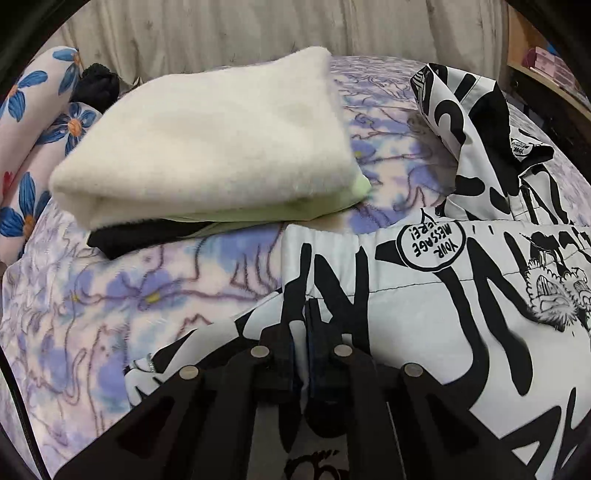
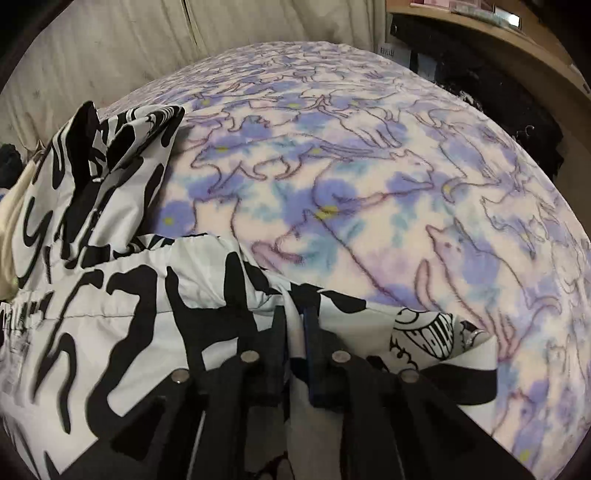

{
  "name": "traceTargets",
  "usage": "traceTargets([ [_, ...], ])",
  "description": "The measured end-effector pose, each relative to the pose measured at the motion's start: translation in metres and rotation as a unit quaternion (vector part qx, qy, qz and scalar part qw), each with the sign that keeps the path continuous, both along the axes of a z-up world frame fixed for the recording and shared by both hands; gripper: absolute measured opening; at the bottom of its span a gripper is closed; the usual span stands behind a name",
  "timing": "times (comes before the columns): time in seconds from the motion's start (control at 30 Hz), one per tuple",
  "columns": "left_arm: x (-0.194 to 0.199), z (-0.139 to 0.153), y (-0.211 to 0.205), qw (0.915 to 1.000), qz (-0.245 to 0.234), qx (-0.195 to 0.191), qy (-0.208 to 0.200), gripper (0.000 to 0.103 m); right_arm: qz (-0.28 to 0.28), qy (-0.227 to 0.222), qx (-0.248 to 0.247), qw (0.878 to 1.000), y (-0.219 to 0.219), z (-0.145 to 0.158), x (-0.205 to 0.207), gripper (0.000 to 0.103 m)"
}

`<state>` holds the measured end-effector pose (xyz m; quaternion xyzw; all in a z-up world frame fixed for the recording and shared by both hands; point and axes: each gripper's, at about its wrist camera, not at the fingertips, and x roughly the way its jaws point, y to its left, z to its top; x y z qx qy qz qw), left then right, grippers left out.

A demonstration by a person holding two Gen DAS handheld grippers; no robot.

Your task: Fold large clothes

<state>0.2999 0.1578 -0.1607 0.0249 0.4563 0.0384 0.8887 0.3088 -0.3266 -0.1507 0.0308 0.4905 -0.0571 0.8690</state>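
A large white jacket with bold black cartoon print (image 1: 443, 288) lies on the bed, its far part bunched up (image 1: 476, 147). My left gripper (image 1: 301, 321) is shut on a fold of this jacket near its left edge. In the right wrist view the same jacket (image 2: 122, 325) spreads across the lower left, with a crumpled part (image 2: 103, 158) rising behind. My right gripper (image 2: 295, 321) is shut on the jacket's cloth near its right edge, a thin strip of white fabric pinched between the jaws.
A purple and blue cat-print fleece blanket (image 2: 369, 184) covers the bed. A stack of folded clothes, cream on top (image 1: 207, 147) with green and black beneath, lies at the back left. A flowered pillow (image 1: 33, 122), beige curtains (image 1: 258, 26) and a wooden shelf (image 2: 498, 40) border the bed.
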Motion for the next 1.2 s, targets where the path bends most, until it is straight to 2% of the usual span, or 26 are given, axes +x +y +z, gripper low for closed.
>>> traceTargets([
  [0.07, 0.001, 0.005, 0.003, 0.9999, -0.001, -0.010, 0.004, 0.008, 0.006, 0.007, -0.033, 0.999, 0.006, 0.005, 0.001, 0.019],
  [0.1, 0.000, 0.009, 0.006, 0.9998, 0.000, -0.018, 0.006, 0.010, 0.001, 0.014, -0.042, 0.999, 0.006, 0.011, 0.000, 0.023],
  [0.17, -0.006, 0.027, 0.019, 0.9989, 0.015, -0.044, 0.005, 0.018, -0.007, -0.001, -0.035, 0.999, 0.005, 0.031, -0.008, 0.025],
  [0.23, -0.016, 0.051, 0.032, 0.9975, 0.032, -0.059, -0.024, 0.021, -0.004, -0.048, -0.016, 0.999, 0.010, 0.063, -0.026, 0.027],
  [0.27, -0.025, 0.066, 0.035, 0.9958, 0.037, -0.070, -0.046, 0.021, 0.004, -0.063, -0.010, 0.998, 0.016, 0.075, -0.032, 0.032],
  [0.37, -0.046, 0.093, 0.017, 0.9925, 0.010, -0.088, -0.084, 0.019, 0.071, -0.090, 0.031, 0.993, 0.058, 0.099, -0.047, 0.037],
  [0.43, -0.051, 0.093, -0.010, 0.9915, -0.024, -0.105, -0.073, 0.014, 0.128, -0.070, 0.068, 0.987, 0.101, 0.094, -0.049, 0.037],
  [0.53, -0.049, 0.073, -0.058, 0.9901, -0.061, -0.116, -0.049, 0.014, 0.186, -0.034, 0.111, 0.976, 0.159, 0.069, -0.046, 0.036],
  [0.63, -0.034, 0.036, -0.084, 0.9951, -0.049, -0.084, -0.021, 0.014, 0.210, 0.003, 0.078, 0.975, 0.198, 0.030, -0.034, 0.036],
  [0.7, -0.022, 0.015, -0.077, 0.9965, -0.031, -0.078, 0.010, 0.011, 0.203, 0.008, 0.068, 0.977, 0.189, 0.018, -0.023, 0.033],
  [0.73, -0.015, 0.007, -0.064, 0.9960, -0.028, -0.083, 0.015, 0.005, 0.193, 0.003, 0.051, 0.980, 0.177, 0.018, -0.018, 0.025],
  [0.77, -0.012, 0.007, -0.055, 0.9961, -0.027, -0.083, 0.012, 0.005, 0.187, 0.000, 0.039, 0.982, 0.164, 0.019, -0.014, 0.011],
  [0.83, -0.010, 0.010, -0.034, 0.9974, -0.024, -0.067, 0.002, 0.003, 0.170, -0.010, 0.005, 0.985, 0.126, 0.023, -0.009, 0.000],
  [0.9, -0.011, 0.013, -0.010, 0.9990, -0.002, -0.045, -0.001, 0.003, 0.130, -0.013, -0.049, 0.990, 0.089, 0.023, -0.009, 0.000],
  [0.93, -0.012, 0.012, 0.000, 0.9987, 0.008, -0.051, 0.001, 0.003, 0.099, -0.009, -0.087, 0.991, 0.067, 0.020, -0.008, 0.000],
  [0.97, -0.012, 0.009, 0.014, 0.9968, 0.012, -0.079, 0.009, 0.003, 0.071, -0.003, -0.114, 0.991, 0.048, 0.017, -0.007, 0.006],
  [1.0, -0.011, 0.007, 0.019, 0.9955, 0.012, -0.093, 0.012, 0.003, 0.047, 0.007, -0.125, 0.991, 0.025, 0.010, -0.006, 0.008],
  [1.07, -0.012, 0.006, 0.028, 0.9938, 0.006, -0.110, 0.012, 0.002, 0.035, 0.020, -0.036, 0.999, -0.018, 0.002, -0.007, 0.003],
  [1.1, -0.011, 0.005, 0.027, 0.9942, 0.005, -0.106, 0.013, 0.002, 0.031, 0.018, -0.028, 0.999, -0.024, 0.005, -0.008, 0.002],
  [1.2, -0.009, 0.006, 0.019, 0.9956, 0.003, -0.093, 0.014, 0.002, 0.030, 0.015, -0.068, 0.997, -0.011, 0.011, -0.009, 0.001],
])
